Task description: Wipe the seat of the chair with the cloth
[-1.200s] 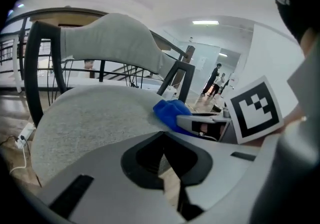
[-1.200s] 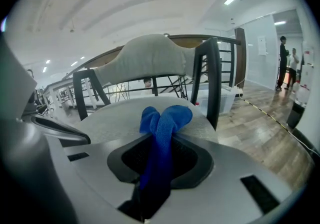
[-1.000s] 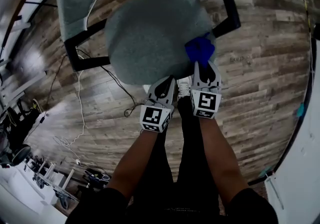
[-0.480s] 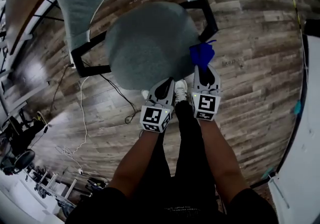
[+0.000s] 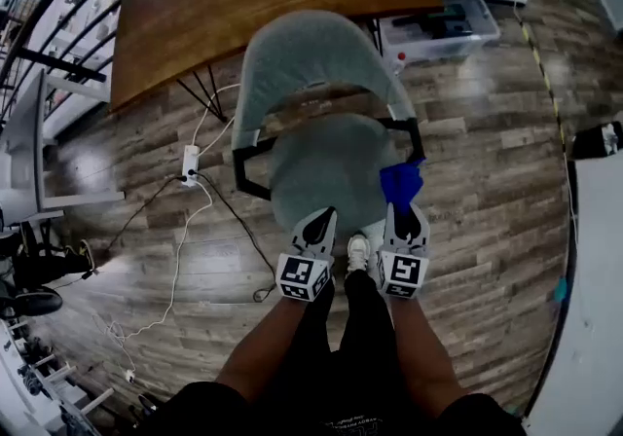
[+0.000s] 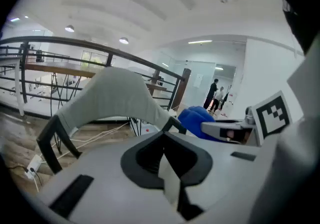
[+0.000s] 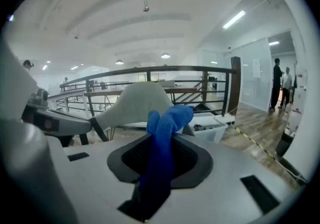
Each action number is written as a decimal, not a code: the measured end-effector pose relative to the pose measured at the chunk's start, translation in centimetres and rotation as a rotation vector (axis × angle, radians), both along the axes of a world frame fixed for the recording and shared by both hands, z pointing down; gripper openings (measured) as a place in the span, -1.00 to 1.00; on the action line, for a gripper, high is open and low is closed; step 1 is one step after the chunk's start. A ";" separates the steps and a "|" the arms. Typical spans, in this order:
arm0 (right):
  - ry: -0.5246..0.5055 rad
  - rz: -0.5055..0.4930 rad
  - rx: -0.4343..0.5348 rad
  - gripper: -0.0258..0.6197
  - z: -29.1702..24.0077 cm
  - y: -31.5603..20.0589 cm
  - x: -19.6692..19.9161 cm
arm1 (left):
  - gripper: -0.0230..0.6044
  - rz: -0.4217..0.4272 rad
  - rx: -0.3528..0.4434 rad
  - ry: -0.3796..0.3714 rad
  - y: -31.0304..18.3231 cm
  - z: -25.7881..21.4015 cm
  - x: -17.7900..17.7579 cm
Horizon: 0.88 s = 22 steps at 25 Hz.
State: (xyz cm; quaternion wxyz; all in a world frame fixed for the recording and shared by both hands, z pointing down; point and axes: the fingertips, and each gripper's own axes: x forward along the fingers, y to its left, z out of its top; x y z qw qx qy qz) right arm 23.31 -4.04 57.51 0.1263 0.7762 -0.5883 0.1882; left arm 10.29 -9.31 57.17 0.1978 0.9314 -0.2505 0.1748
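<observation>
Cloth (image 5: 399, 183) at the seat's (image 5: 326, 176) right edge
My right tongs (image 5: 406, 215) pinch it just off the near right rim; left tongs (image 5: 319, 220) closed, empty. No wiped patch shows, so I judge wiping remains.

seat (image 5: 326, 176) top open from front; backrest (image 5: 310, 50) blocks rear, black armrests (image 5: 245, 169) flank sides.

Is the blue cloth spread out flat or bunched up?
Bunched up: the right gripper pinches the cloth, which sticks out in folds by the seat edge, not laid flat.
</observation>
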 end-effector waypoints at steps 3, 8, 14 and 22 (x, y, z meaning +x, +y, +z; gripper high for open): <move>0.033 -0.028 0.042 -0.64 -5.4 -0.5 -0.9 | -0.92 -0.036 0.044 0.027 -1.6 -4.7 -1.6; 0.103 -0.056 0.122 -0.64 -11.2 -1.5 -2.6 | -0.92 -0.058 0.106 0.073 -3.2 -10.9 -3.6; 0.121 -0.118 0.199 -0.64 -16.5 -4.5 -5.6 | -0.92 -0.065 0.174 0.121 -4.4 -16.0 -4.9; 0.093 -0.247 0.252 -0.64 -22.4 -4.4 -11.7 | -0.92 -0.091 0.216 0.171 -2.1 -21.6 -8.1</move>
